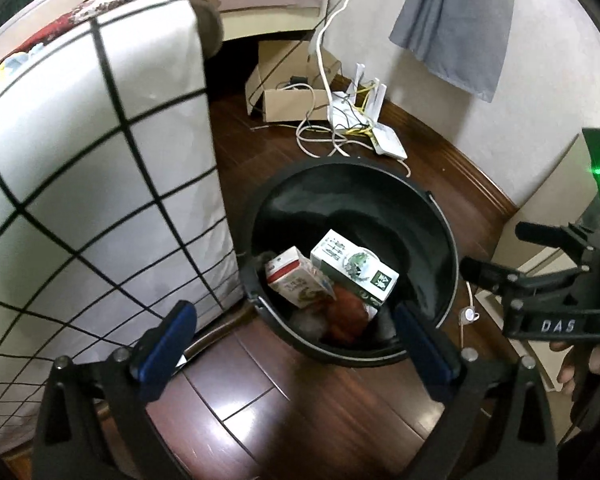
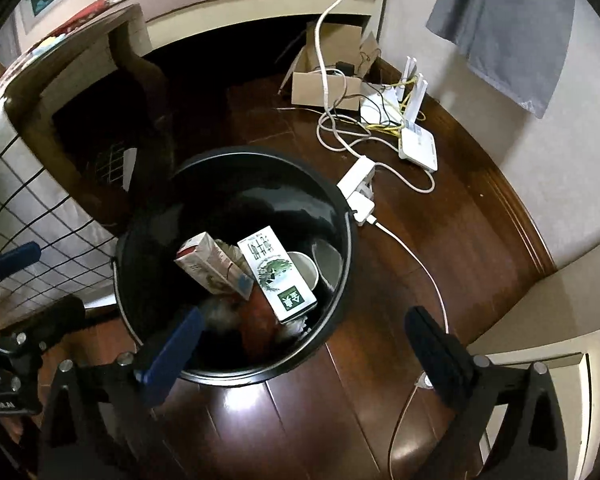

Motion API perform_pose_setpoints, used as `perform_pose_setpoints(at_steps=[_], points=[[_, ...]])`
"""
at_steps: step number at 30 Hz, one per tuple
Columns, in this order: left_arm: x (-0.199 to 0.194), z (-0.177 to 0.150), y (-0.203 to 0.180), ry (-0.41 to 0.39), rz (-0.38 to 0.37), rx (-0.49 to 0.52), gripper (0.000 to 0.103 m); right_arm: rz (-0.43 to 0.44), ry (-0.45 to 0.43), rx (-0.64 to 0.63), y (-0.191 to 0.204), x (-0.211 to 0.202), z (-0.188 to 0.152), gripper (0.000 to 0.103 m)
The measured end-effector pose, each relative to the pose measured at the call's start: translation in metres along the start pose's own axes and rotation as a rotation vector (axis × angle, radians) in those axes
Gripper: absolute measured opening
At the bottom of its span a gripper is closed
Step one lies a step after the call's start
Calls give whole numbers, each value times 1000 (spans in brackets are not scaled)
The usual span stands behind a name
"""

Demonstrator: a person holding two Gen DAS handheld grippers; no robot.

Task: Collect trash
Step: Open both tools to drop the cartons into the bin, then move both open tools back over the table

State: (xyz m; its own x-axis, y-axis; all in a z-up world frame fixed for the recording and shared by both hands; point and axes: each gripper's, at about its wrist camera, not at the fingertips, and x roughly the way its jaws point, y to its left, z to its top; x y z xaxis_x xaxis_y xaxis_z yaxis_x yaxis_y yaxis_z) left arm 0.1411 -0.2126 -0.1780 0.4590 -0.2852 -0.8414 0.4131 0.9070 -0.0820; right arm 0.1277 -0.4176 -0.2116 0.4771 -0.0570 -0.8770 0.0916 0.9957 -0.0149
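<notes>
Left of the black bin [image 1: 440,216], the left gripper [image 1: 296,344] hangs wide open and empty. Inside the bin lie a red-white carton [image 1: 290,278] and a green-white carton [image 1: 352,266]. Right of the bin, the right gripper [image 2: 300,344] is open too. I think both have dropped their trash; next they must find more.

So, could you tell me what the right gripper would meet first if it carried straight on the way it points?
Probably the rim of the black bin, or the green-and-white carton inside; the open right gripper holds nothing, and depth is unclear.
</notes>
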Motion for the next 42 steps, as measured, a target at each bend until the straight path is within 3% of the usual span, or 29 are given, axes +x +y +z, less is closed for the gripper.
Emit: perform_pose_setpoints(at_steps=[10, 24, 42], points=[[-22, 5, -3, -41, -7, 1, 100, 4, -64, -23, 14, -33, 4, 102], [-79, 21, 10, -168, 14, -20, 100, 42, -239, -35, 35, -97, 21, 102], [-125, 30, 84, -264, 123, -100, 101, 101, -367, -106, 93, -122, 52, 102]])
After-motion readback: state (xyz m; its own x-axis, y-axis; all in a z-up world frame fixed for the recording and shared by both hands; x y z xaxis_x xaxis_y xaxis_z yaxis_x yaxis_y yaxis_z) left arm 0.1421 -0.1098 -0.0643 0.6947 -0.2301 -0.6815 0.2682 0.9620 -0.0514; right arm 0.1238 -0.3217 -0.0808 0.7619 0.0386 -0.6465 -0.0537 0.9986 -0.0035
